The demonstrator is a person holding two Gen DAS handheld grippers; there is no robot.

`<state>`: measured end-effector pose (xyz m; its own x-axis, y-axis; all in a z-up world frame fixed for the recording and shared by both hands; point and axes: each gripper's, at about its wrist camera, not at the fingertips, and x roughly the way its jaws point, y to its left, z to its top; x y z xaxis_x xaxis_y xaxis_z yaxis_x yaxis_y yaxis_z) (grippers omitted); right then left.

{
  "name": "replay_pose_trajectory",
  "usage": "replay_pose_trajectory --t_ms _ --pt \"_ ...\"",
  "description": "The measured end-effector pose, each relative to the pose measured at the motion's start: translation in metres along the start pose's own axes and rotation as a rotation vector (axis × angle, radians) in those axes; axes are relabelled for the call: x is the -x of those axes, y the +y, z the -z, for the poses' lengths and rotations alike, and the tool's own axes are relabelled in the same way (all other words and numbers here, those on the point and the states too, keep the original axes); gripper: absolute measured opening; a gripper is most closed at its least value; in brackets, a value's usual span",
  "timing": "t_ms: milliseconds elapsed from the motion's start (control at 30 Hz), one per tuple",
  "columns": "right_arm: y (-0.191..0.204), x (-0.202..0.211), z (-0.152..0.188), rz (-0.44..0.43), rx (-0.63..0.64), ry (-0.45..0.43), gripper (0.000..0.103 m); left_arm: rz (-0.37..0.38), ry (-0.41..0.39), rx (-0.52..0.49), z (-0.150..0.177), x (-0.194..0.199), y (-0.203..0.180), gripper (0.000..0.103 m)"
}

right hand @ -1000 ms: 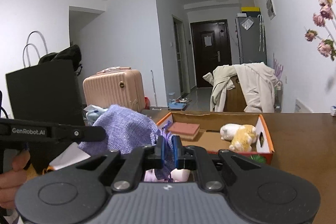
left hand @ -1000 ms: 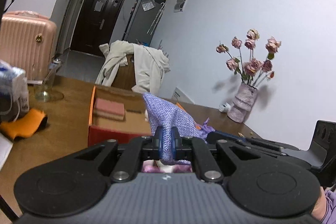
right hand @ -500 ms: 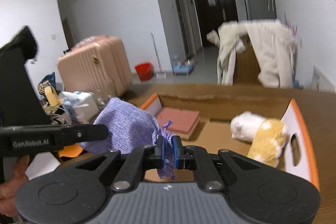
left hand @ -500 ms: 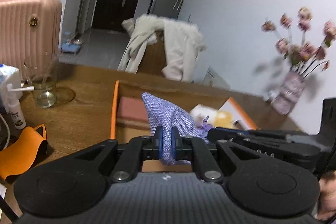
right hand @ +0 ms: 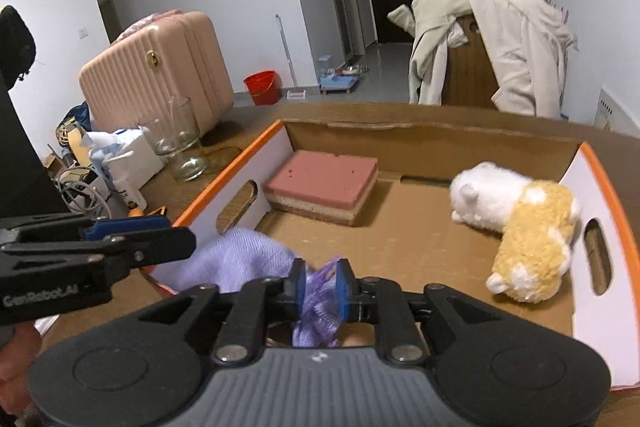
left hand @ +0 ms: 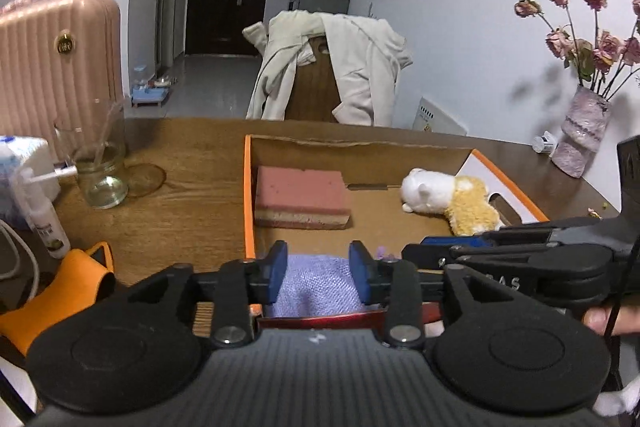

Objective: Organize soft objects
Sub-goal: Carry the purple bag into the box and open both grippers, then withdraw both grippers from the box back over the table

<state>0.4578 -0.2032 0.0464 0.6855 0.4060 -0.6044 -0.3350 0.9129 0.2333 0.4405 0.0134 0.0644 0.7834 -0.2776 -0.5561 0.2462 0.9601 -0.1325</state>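
1. Three soft things were seen inside the cardboard box: a pink sponge block at the box's 11 o'clock corner, a white-and-yellow plush toy at its 3 o'clock side, and a lavender drawstring pouch at its 7 o'clock corner, against the near wall.

2. The task was judged well advanced: sponge and plush were already stowed, and only the pouch's release was left. Whether more soft items waited outside the box could not be told.

3. The left gripper was seen with its blue pads spread apart, the pouch lying between them; contact could not be made out, and it was judged to be let go.

4. The right gripper was seen pinched on the pouch's gathered purple neck, pads pressed against the fabric, so the pouch was still held at that end.

5. Only in the left wrist view were shown a vase of dried roses at 3 o'clock on the table and an orange object at 8 o'clock.

6. Only in the right wrist view were shown the clamped neck, the box's handle cut-outs, and a red bucket on the floor at 11 o'clock.

7. A glass jar and a pink suitcase were shown in both.
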Motion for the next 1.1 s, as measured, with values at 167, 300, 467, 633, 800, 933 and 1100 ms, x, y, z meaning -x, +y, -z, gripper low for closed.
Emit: replay_pose_trajectory --t_ms 167,300,467,633,800,933,1100 --pt "0.009 0.049 -0.003 0.018 0.045 -0.068 0.032 -0.016 -0.041 -0.007 -0.001 0.034 -0.006 0.039" --pt "0.018 0.100 0.004 0.049 0.097 -0.138 0.062 -0.042 -0.106 -0.022 0.002 0.072 -0.012 0.052" --pt "0.016 0.157 0.022 0.092 0.092 -0.211 0.077 -0.092 -0.189 -0.021 0.011 0.121 -0.022 0.061" --pt "0.023 0.209 0.049 0.108 0.107 -0.292 0.088 -0.127 -0.247 -0.033 0.029 0.164 -0.033 0.076" --pt "0.035 0.254 0.085 0.104 0.109 -0.351 0.089 -0.132 -0.306 -0.053 0.058 0.211 -0.050 0.084" --pt "0.051 0.281 0.118 0.107 0.140 -0.394 0.097 -0.112 -0.337 -0.056 0.088 0.242 -0.061 0.092" --pt "0.075 0.301 0.158 0.124 0.200 -0.412 0.098 -0.098 -0.344 -0.054 0.125 0.265 -0.071 0.095"
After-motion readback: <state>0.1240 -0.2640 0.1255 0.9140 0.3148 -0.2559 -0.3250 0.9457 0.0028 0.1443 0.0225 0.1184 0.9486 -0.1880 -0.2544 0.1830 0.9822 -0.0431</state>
